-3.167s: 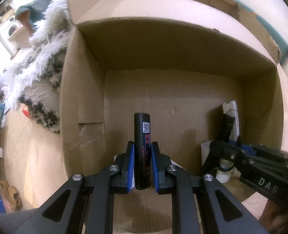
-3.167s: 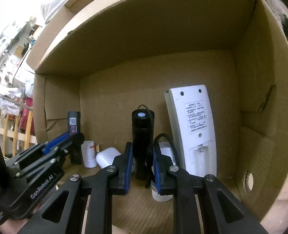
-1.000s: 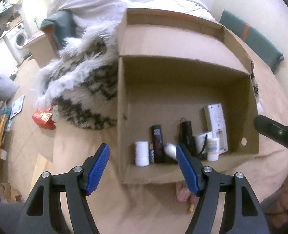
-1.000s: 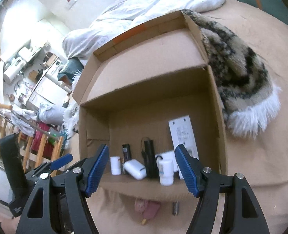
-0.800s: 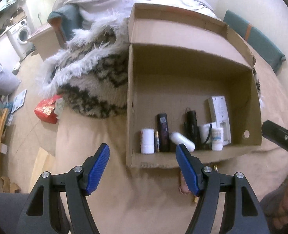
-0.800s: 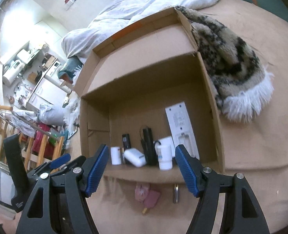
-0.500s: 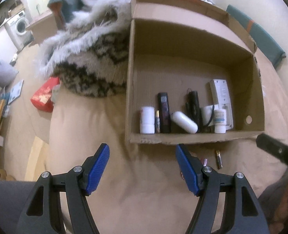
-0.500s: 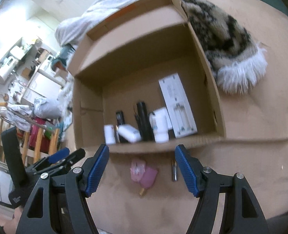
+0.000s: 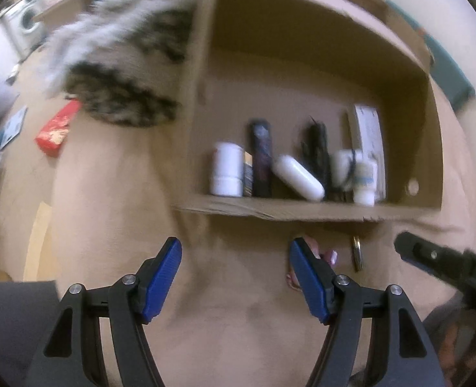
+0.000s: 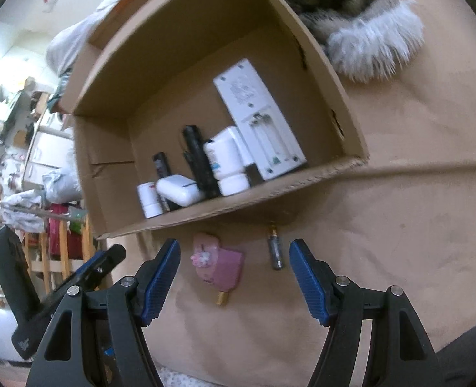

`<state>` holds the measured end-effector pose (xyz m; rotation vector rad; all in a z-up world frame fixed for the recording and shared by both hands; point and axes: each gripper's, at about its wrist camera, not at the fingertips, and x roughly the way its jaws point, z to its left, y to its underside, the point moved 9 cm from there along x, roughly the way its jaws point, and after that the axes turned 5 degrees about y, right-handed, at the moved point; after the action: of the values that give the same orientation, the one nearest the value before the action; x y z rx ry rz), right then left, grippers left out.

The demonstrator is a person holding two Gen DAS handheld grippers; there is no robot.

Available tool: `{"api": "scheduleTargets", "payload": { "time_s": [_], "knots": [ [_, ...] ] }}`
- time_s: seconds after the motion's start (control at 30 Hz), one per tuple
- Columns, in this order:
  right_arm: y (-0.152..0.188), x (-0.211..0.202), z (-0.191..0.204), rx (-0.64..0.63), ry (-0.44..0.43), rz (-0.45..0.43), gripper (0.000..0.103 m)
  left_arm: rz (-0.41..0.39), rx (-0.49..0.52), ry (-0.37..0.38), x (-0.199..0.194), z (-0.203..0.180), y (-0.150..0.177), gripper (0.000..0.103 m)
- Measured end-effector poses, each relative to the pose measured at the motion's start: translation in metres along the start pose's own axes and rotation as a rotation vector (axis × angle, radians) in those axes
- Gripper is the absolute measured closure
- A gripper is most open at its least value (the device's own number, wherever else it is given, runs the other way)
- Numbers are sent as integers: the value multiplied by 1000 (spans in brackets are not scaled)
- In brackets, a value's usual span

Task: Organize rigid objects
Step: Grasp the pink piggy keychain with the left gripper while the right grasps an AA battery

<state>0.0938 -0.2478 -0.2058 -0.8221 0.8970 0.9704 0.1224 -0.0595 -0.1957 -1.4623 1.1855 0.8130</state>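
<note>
A cardboard box [image 10: 318, 174] [image 9: 270, 211] lies on the tan bed cover and holds several items in a row: a white bottle [image 10: 149, 200], a black stick [image 9: 261, 158], a white case [image 10: 178, 190], a black flashlight [image 10: 199, 161], a white jar [image 10: 226, 164] and a white remote [image 10: 257, 119]. In front of the box lie a pink ice-pop toy [image 10: 217, 266] [image 9: 329, 254] and a battery [image 10: 275, 248] [image 9: 356, 253]. My left gripper [image 9: 236, 279] is open and empty. My right gripper [image 10: 234, 277] is open and empty, just short of the toy and battery.
A furry black-and-white blanket [image 10: 367, 25] [image 9: 121, 64] lies behind the box. A red packet [image 9: 57, 127] lies at the left. The floor and furniture [image 10: 28, 161] drop away past the bed's left edge. The other gripper shows at each view's side [image 9: 447, 264] [image 10: 60, 283].
Both grippers let go of the black stick and the flashlight in the box, opened, and pulled back out. They now tilt down toward the toy and battery in front of the box.
</note>
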Motion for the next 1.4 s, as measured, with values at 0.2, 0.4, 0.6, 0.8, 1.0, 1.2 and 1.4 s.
{"api": "scheduleTargets", "payload": {
  "time_s": [0.2,0.4,0.6,0.8,1.0,1.2,1.4],
  "knots": [
    [0,5,-9,45,-10,18,29,125,25,93,45,-38,12,43],
    [-5,2,-13,103,-74,13,29,194,31,78,77,-47,19,48],
    [-9,6,-16,120,-66,18,29,180,60,93,74,-53,20,76],
    [-9,22,-9,-17,88,29,58,139,6,15,62,-32,19,76],
    [3,58,2,-159,220,112,66,142,-42,-7,60,-19,21,76],
    [2,70,6,-244,308,87,91,123,-50,-10,58,-17,16,76],
    [9,67,16,-279,314,60,92,110,-53,-4,44,-7,22,76]
  ]
}}
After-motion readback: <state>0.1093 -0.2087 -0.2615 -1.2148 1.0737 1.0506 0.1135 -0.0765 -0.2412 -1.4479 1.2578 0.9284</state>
